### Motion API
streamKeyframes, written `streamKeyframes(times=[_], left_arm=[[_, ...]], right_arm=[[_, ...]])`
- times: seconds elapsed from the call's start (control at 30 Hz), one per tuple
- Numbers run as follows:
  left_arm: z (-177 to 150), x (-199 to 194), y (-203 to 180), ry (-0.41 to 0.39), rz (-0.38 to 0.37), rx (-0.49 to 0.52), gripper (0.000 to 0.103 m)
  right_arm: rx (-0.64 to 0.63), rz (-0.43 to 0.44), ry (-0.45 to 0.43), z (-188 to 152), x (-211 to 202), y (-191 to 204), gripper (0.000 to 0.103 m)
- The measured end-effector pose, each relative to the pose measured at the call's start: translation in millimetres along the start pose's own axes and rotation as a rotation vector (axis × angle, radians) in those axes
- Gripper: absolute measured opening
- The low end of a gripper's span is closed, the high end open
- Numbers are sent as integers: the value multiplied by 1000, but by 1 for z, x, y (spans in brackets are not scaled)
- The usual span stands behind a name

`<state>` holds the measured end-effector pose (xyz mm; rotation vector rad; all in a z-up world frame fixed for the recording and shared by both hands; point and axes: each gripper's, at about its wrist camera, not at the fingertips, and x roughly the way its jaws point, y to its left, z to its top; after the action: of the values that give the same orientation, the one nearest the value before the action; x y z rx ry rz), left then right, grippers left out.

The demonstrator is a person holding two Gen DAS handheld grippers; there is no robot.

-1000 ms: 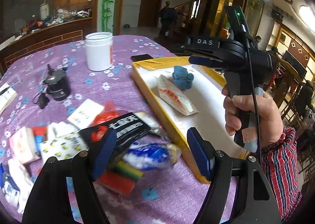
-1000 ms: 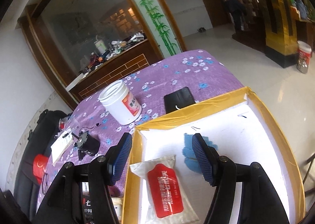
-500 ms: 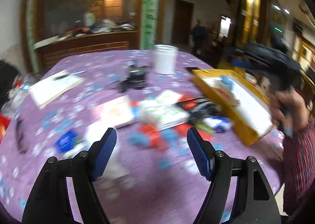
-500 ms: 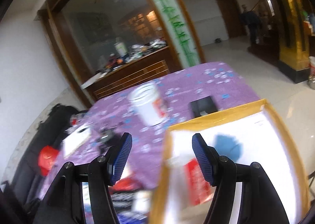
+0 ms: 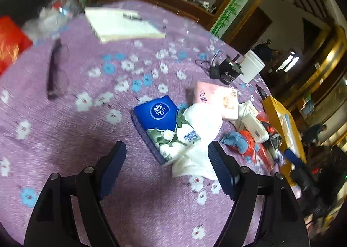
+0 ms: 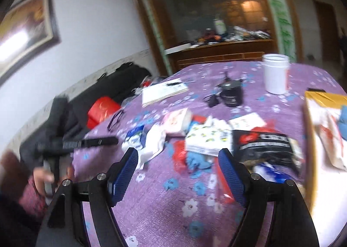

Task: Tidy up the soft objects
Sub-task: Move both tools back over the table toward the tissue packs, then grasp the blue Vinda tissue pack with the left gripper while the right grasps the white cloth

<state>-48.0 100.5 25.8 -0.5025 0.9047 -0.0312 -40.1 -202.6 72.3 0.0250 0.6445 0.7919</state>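
- Purple flowered table [image 5: 65, 138] carries my jumble of soft things.
- One blue tissue pack [image 5: 161, 126] lies just beyond my left tongs [image 5: 167, 169], whose jaws are opening, empty.
- One pink pack [image 5: 216, 100] beside it.
- My right tongs [image 6: 177, 173] are opening too, empty, above one blue cloth [image 6: 196, 163].
- One yellow box [image 6: 312, 116] at the right.

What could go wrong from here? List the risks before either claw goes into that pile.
1. The blue tissue pack lies partly over the white cloth; grabbing one may drag the other.
2. Both views are blurred, and both claws, left claw and right claw, are opening with nothing between them; a hurried reach could miss.
3. The pile crowds the yellow-rimmed box; packets could be knocked off the purple tablecloth.
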Motion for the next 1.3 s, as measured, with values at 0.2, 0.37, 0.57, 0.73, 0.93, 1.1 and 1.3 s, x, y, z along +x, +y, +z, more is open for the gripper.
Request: streamKeyframes(times=[0.2, 0.37, 0.57, 0.73, 0.93, 1.1, 1.3], left_arm=[[14, 24, -12, 44, 55, -16, 78], [23, 37, -15, 28, 131, 8, 78], [19, 37, -15, -42, 156, 55, 66], [17, 24, -20, -132, 115, 76, 57], [16, 10, -21, -205, 69, 84, 48], [20, 0, -7, -264, 70, 13, 46], [22, 14, -1, -188, 109, -22, 47]], right_arm=[[-28, -12, 14, -5, 5, 4, 78], [-39, -7, 6, -5, 5, 7, 78], [-49, -2, 3, -4, 5, 9, 78], [-48, 0, 7, -4, 5, 9, 78], [-51, -1, 12, -4, 7, 11, 78], [-84, 29, 86, 7, 15, 37, 79], [-179, -39, 170, 29, 59, 67, 78]])
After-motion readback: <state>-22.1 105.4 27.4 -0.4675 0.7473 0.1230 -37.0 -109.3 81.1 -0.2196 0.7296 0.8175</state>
